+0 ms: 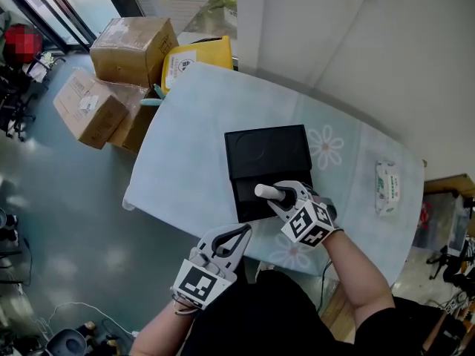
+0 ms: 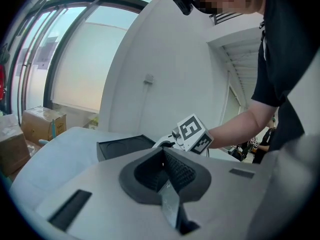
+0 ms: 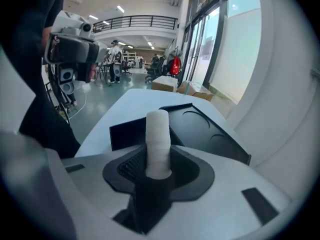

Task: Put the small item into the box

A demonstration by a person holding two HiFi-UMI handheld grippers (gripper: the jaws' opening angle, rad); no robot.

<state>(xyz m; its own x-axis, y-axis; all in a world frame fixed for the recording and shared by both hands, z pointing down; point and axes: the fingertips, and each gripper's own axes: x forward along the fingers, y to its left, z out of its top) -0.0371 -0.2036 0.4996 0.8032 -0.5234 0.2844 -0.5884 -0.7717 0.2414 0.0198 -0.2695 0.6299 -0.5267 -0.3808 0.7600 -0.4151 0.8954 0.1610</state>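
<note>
A black open box (image 1: 268, 170) lies on the pale blue table (image 1: 185, 147), its lid half (image 1: 267, 151) toward the far side and its tray half (image 3: 127, 132) nearer me. My right gripper (image 1: 278, 193) is shut on a small white cylinder (image 1: 266, 192), holding it over the near tray half. In the right gripper view the white cylinder (image 3: 158, 143) sticks out between the jaws of the right gripper (image 3: 158, 170). My left gripper (image 1: 234, 233) hangs off the table's near edge, shut and holding nothing. In the left gripper view the left gripper (image 2: 163, 173) points toward the box (image 2: 125, 146).
A pack of wipes (image 1: 387, 187) lies near the table's right end. Cardboard boxes (image 1: 133, 49) and a yellow bin (image 1: 196, 56) stand on the floor beyond the far left corner. A white wall (image 1: 356, 43) runs close behind the table.
</note>
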